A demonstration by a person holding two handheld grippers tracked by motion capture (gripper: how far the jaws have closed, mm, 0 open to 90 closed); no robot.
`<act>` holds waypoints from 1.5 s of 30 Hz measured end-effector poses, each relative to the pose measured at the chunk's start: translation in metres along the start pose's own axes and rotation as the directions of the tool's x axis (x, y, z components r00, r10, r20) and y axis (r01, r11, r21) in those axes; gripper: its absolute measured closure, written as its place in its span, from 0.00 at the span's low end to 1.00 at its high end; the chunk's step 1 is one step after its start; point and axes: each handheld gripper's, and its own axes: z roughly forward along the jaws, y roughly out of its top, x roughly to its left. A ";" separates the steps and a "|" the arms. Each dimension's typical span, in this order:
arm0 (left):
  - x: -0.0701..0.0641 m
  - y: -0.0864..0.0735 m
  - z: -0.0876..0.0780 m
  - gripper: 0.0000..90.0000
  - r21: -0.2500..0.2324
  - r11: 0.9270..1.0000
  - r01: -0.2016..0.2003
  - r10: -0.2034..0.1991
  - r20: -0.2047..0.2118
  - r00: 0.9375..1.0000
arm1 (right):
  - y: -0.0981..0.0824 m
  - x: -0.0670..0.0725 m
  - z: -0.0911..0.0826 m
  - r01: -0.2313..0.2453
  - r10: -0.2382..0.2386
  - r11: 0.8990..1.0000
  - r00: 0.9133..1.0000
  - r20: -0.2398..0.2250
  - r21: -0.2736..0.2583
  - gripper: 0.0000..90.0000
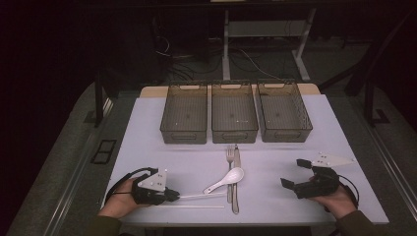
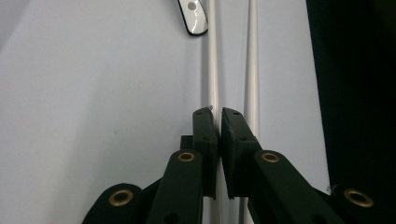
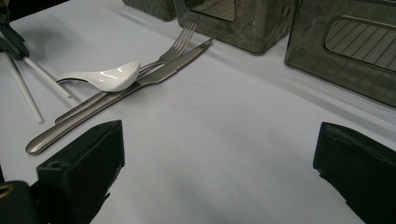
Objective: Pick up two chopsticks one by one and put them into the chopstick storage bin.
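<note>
Chopstick (image 2: 213,56) sits clamped in your left claw (image 2: 218,114), its twin (image 2: 252,65) lying just beside on the worktop (image 1: 295,162); your right claw (image 3: 219,154) stands apart, empty.

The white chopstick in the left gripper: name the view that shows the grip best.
The left gripper view: the left gripper has its jaws shut on one chopstick. The high view shows it small and faint; the right gripper view shows it at the far edge.

Black grippers (image 1: 173,194), brass-coloured rivets on jaws, grey three-cornered top plates, black looping cables, dark olive sleeves.
</note>
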 end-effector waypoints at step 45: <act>0.060 0.054 -0.028 0.94 -0.296 0.901 0.318 -0.403 -0.295 0.866 | -0.001 0.000 0.002 -0.010 0.010 1.000 1.000 0.003 -0.002 0.02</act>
